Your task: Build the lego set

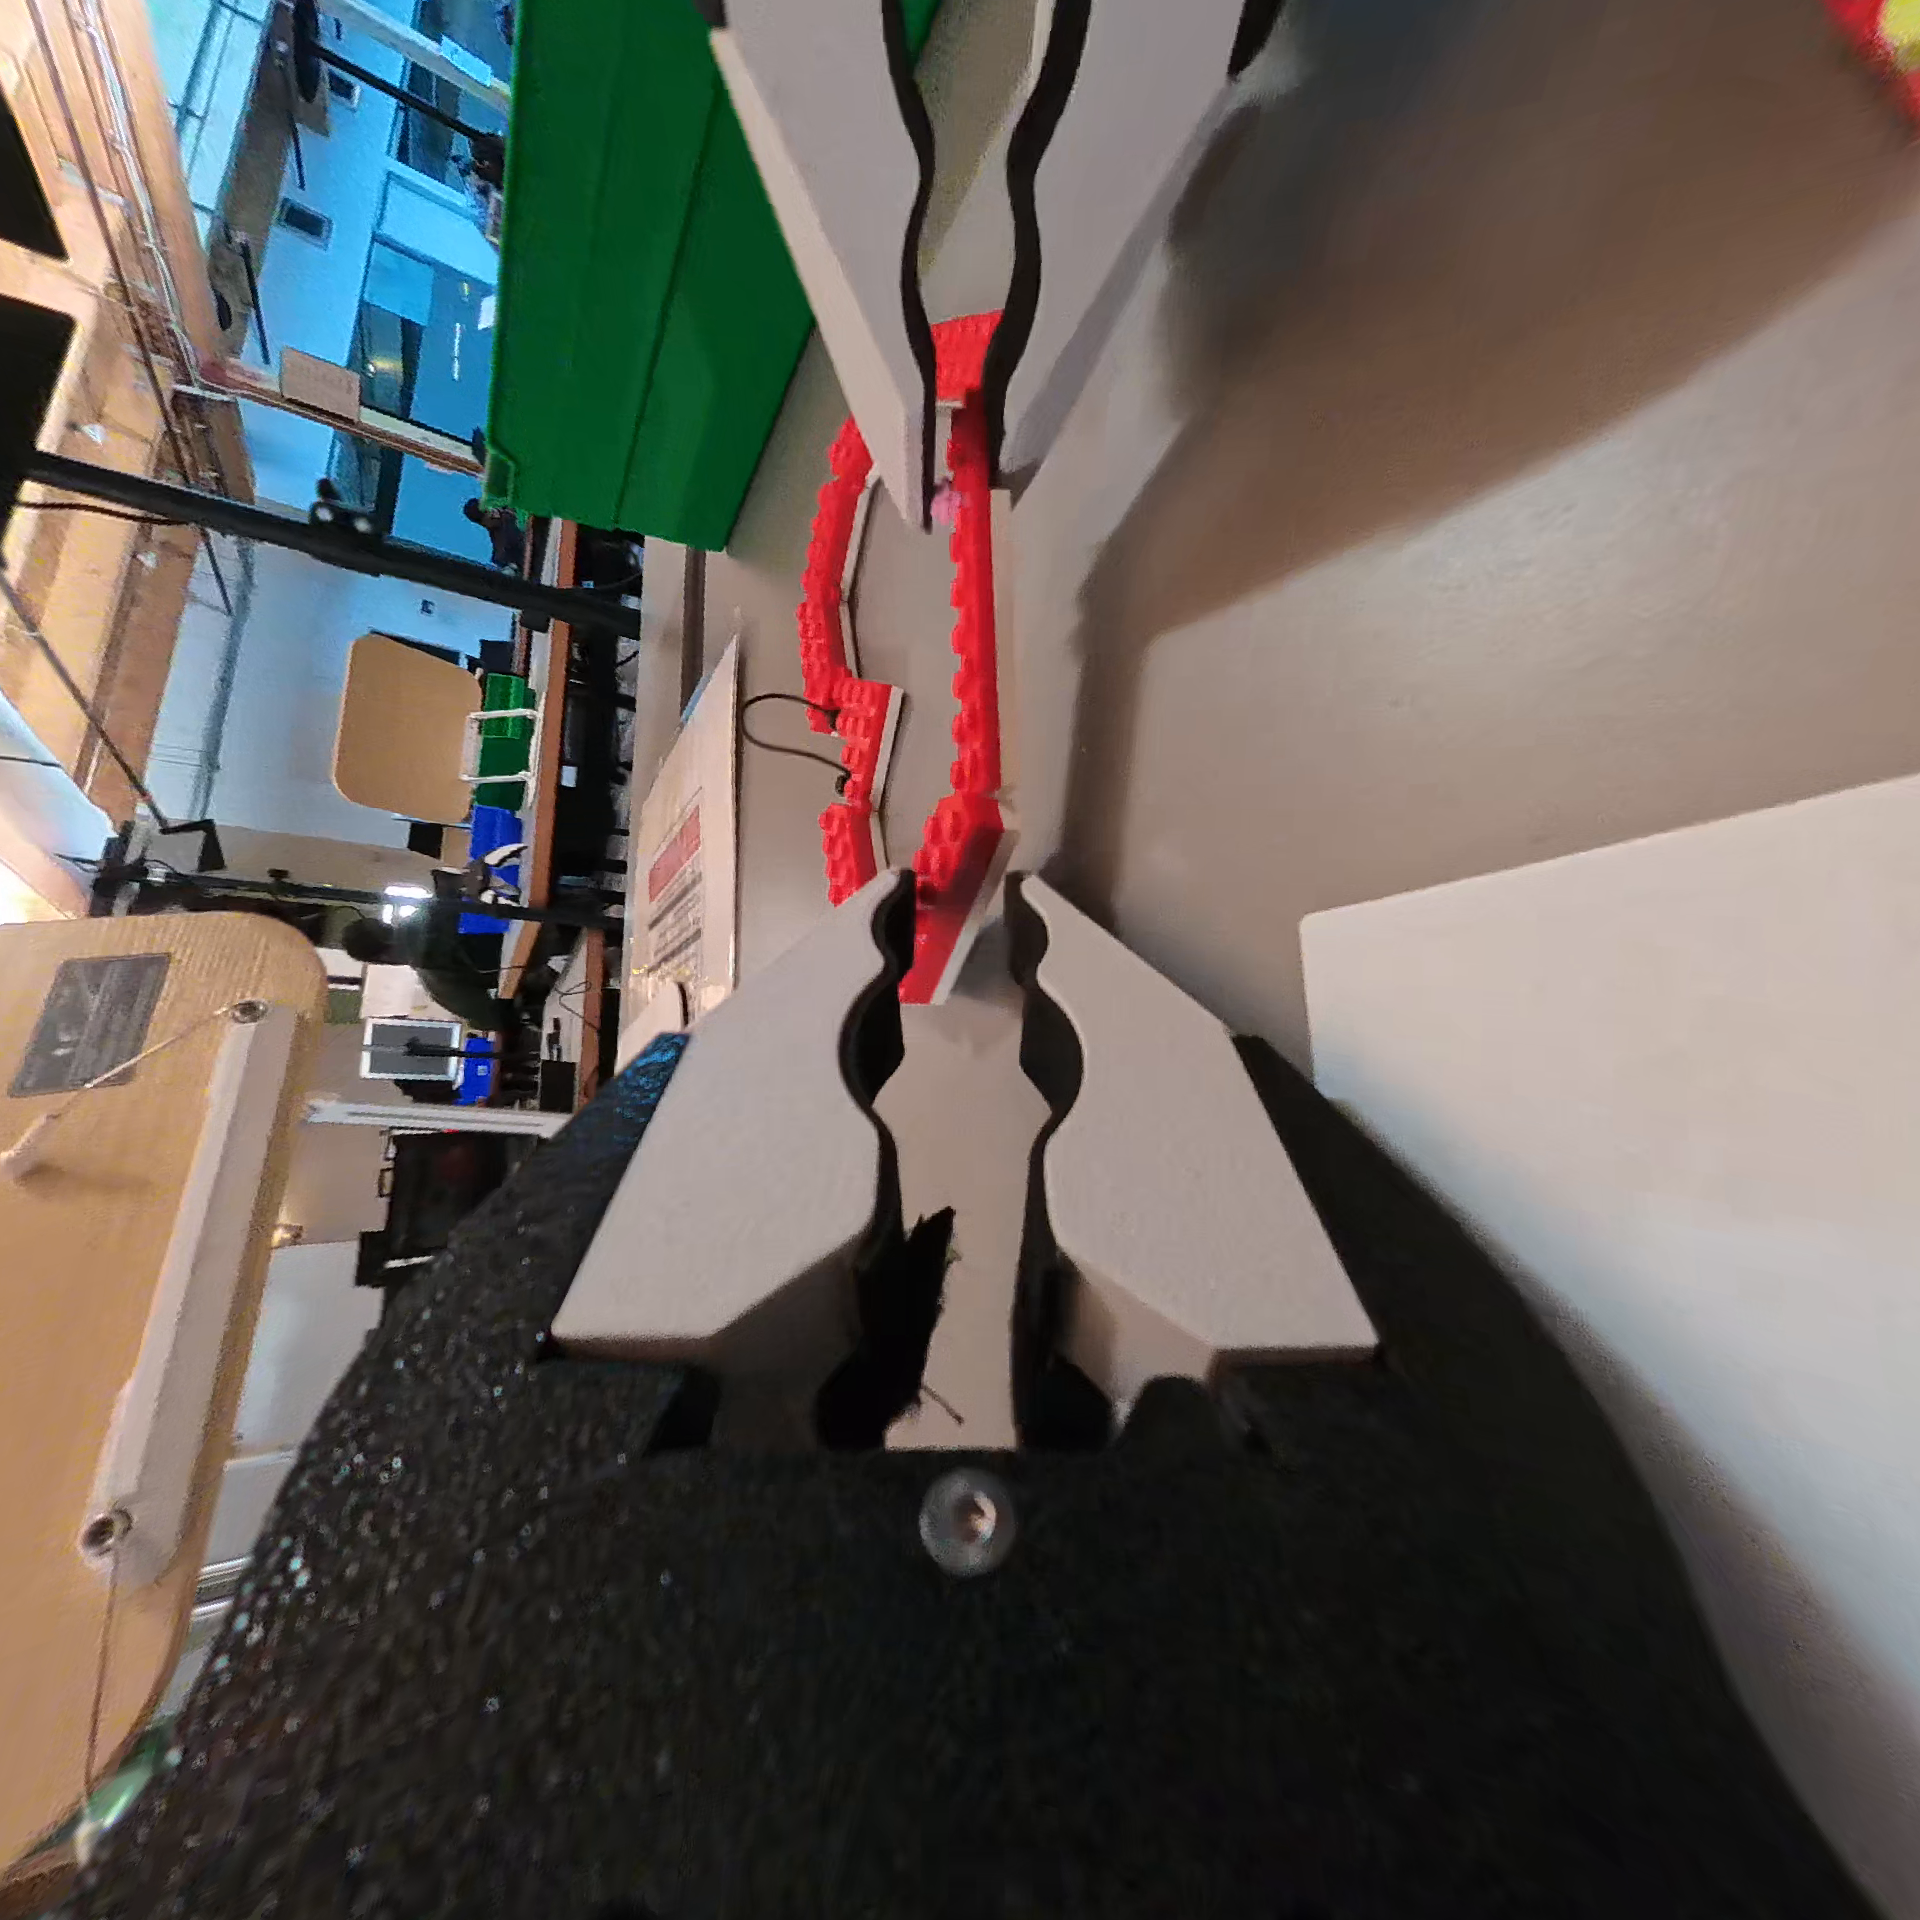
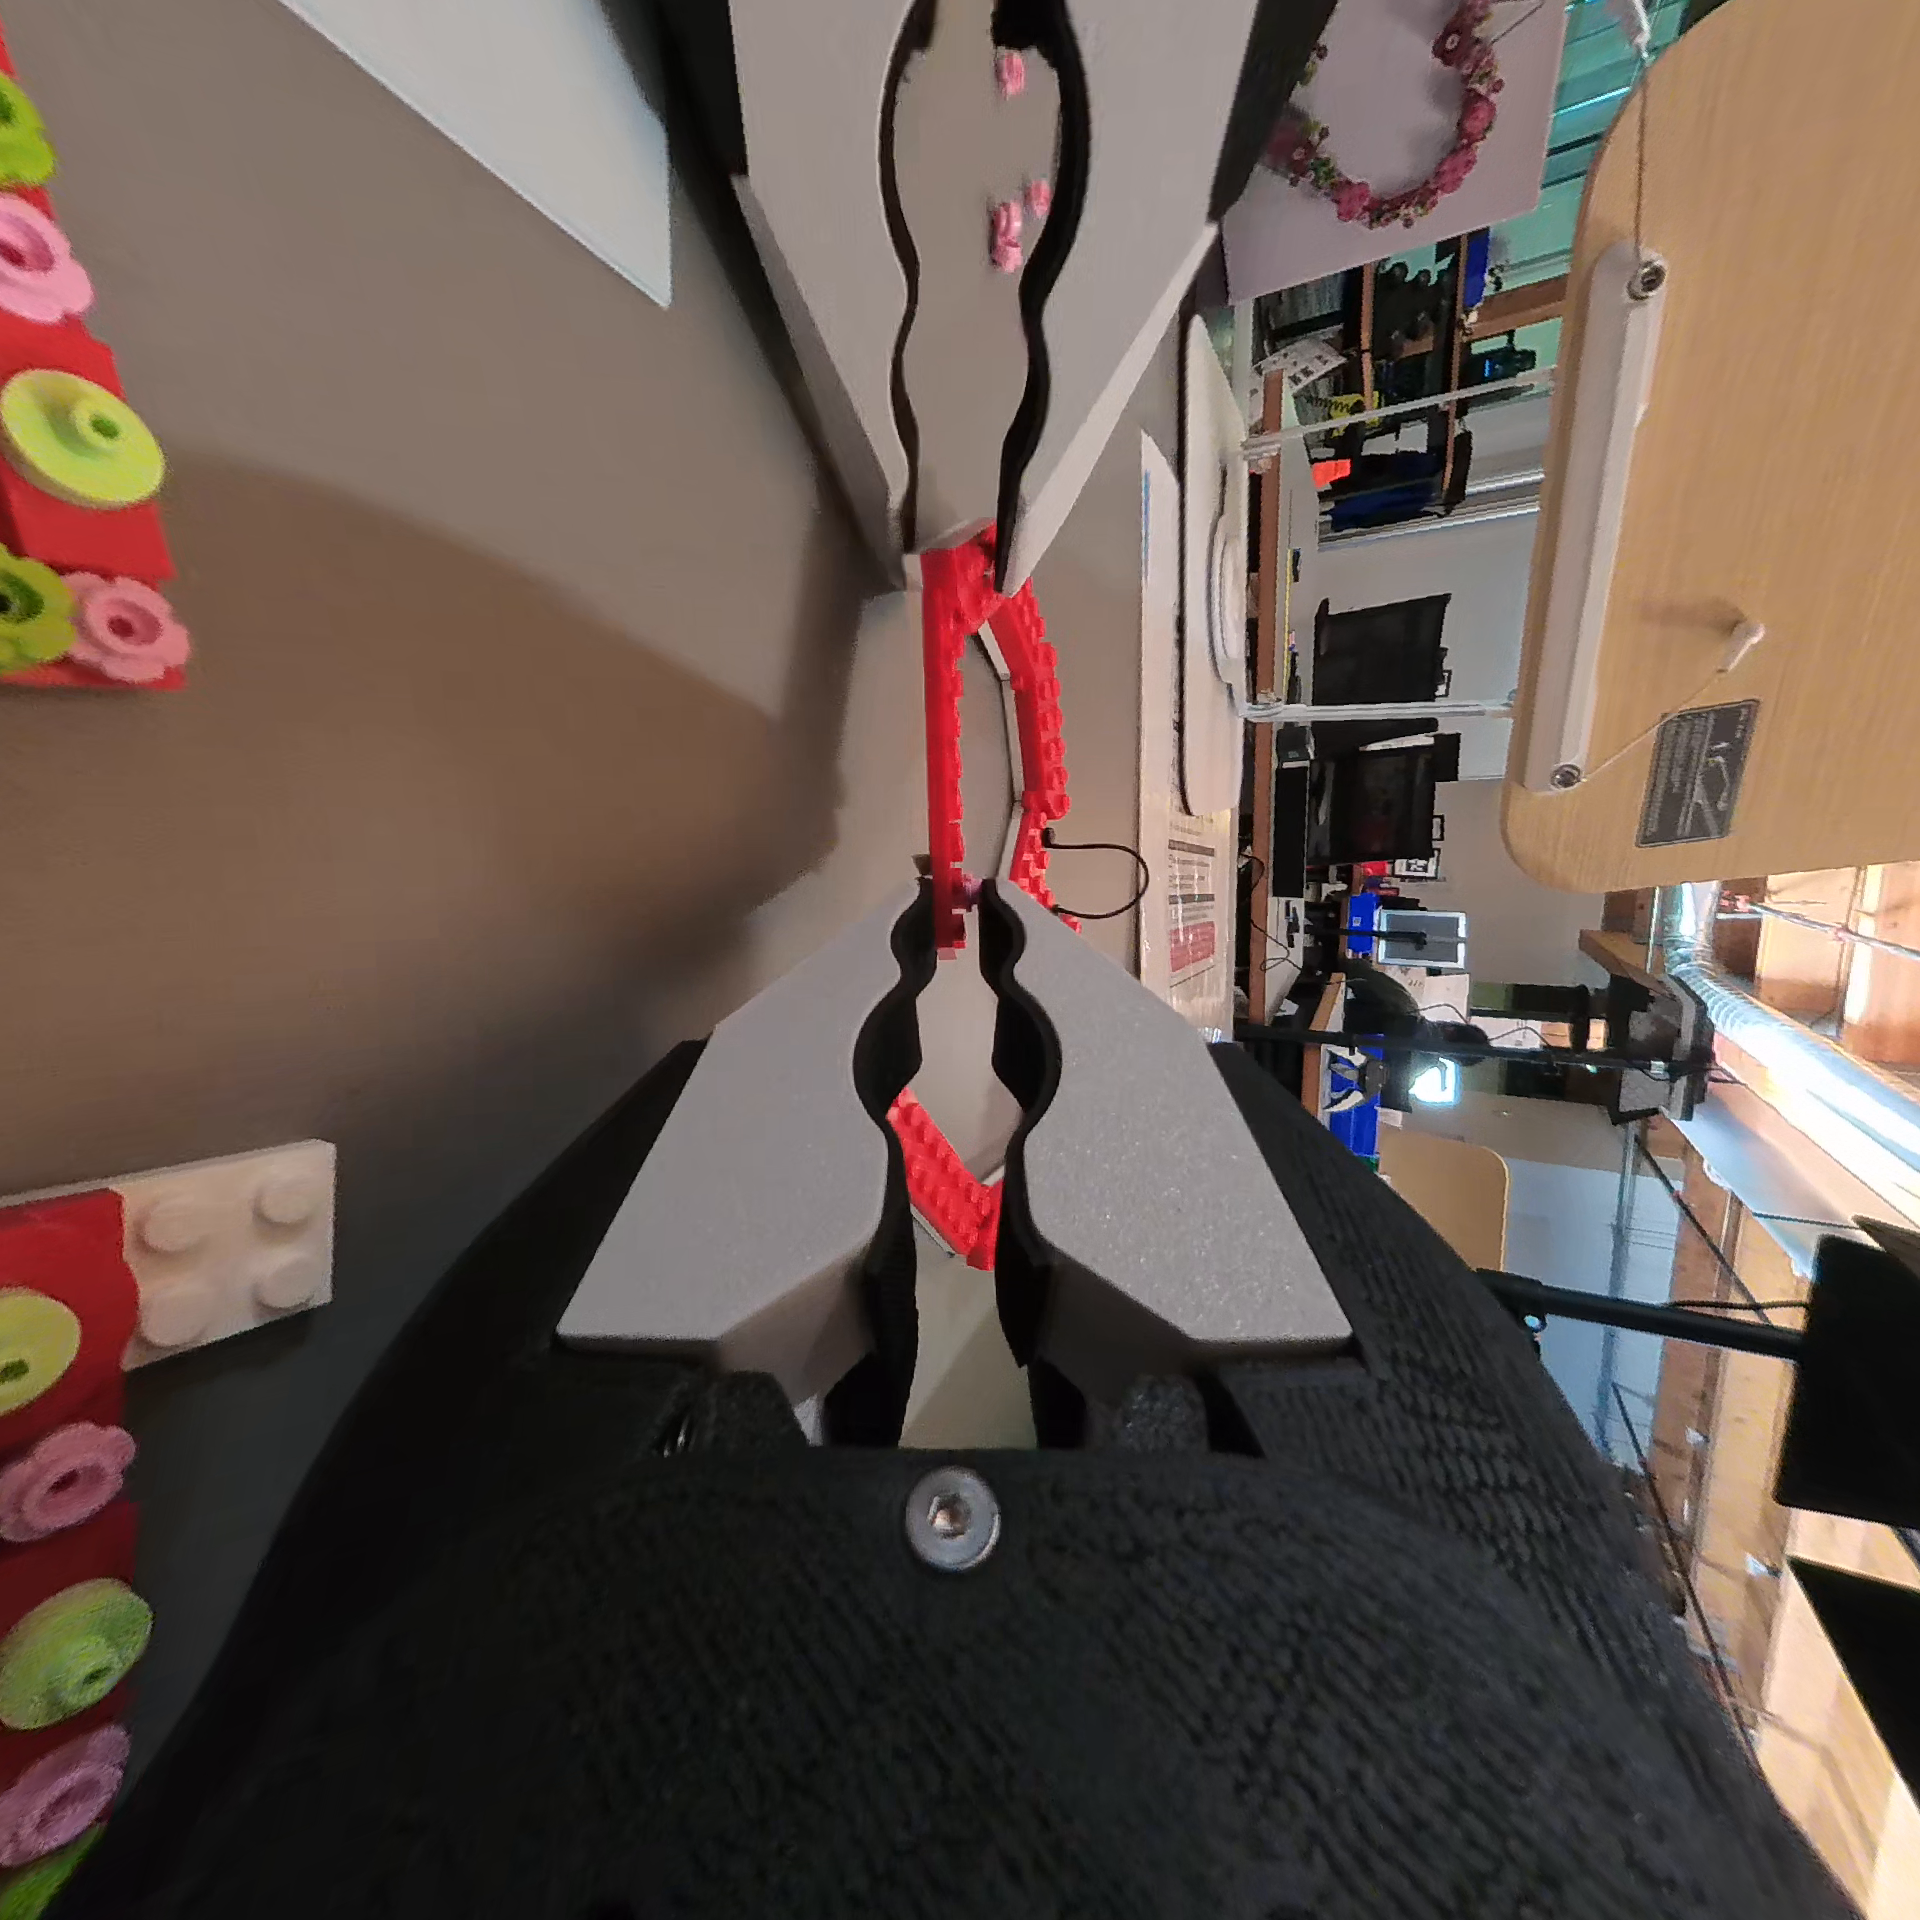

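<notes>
A red Lego ring [image 1: 977, 665] of studded plates is held on edge above the grey table, between both grippers. My left gripper [image 1: 961, 894] is shut on one end of the ring. My right gripper [image 1: 961, 488] comes in from the opposite side and is shut on the other end. A tiny pink piece [image 1: 945, 506] sits at its fingertips. In the right wrist view the ring [image 2: 1039, 727] spans from my right gripper [image 2: 954, 899] to my left gripper [image 2: 951, 566]. Part of the ring shows between the right fingers.
A green bin [image 1: 644, 260] stands beyond the ring. A white sheet [image 1: 1610, 1143] lies on the table. Red blocks with pink and lime flower pieces [image 2: 83, 447] and a white brick [image 2: 234, 1247] lie at the left. Loose pink flowers [image 2: 1008, 223] and a wreath picture [image 2: 1392, 125] are farther off.
</notes>
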`<state>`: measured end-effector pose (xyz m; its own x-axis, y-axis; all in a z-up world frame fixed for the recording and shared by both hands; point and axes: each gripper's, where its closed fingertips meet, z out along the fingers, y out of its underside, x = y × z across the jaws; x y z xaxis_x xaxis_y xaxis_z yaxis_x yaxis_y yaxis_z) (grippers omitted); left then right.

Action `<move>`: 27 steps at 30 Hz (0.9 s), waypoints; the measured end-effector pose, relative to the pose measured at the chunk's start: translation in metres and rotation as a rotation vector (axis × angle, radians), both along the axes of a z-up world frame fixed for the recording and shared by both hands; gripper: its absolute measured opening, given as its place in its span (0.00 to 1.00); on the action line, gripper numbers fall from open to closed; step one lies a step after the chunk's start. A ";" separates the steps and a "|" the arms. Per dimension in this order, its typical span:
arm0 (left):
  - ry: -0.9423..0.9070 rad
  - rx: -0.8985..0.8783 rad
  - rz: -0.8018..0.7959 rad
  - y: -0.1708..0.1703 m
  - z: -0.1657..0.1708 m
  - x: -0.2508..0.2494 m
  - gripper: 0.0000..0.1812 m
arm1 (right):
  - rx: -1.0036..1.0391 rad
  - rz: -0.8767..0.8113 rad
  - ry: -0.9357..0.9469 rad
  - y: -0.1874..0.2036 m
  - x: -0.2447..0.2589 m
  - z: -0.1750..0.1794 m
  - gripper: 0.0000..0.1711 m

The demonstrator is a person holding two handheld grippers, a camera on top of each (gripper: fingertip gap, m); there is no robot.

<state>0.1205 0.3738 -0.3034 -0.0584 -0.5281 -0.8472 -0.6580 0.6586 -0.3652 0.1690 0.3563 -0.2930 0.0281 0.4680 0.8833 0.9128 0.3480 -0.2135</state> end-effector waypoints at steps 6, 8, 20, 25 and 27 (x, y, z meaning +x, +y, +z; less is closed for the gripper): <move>-0.006 0.017 0.003 0.001 0.002 -0.001 0.07 | -0.031 0.006 0.013 0.000 -0.001 -0.001 0.04; -0.010 0.024 0.004 0.002 0.003 -0.001 0.07 | -0.029 0.010 0.022 0.000 -0.001 0.000 0.04; -0.073 -0.017 -0.018 -0.003 0.011 0.003 0.22 | -0.023 0.016 0.046 0.000 -0.002 0.001 0.05; -0.041 0.000 -0.056 -0.013 0.009 0.008 0.20 | -0.001 0.027 0.015 -0.002 -0.003 0.000 0.05; -0.016 0.041 -0.071 -0.018 0.007 0.012 0.19 | 0.002 0.031 0.010 -0.003 -0.006 0.000 0.05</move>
<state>0.1327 0.3553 -0.2961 -0.0808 -0.4884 -0.8689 -0.6036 0.7177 -0.3473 0.1634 0.3538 -0.2932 0.0221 0.4675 0.8837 0.8994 0.3767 -0.2218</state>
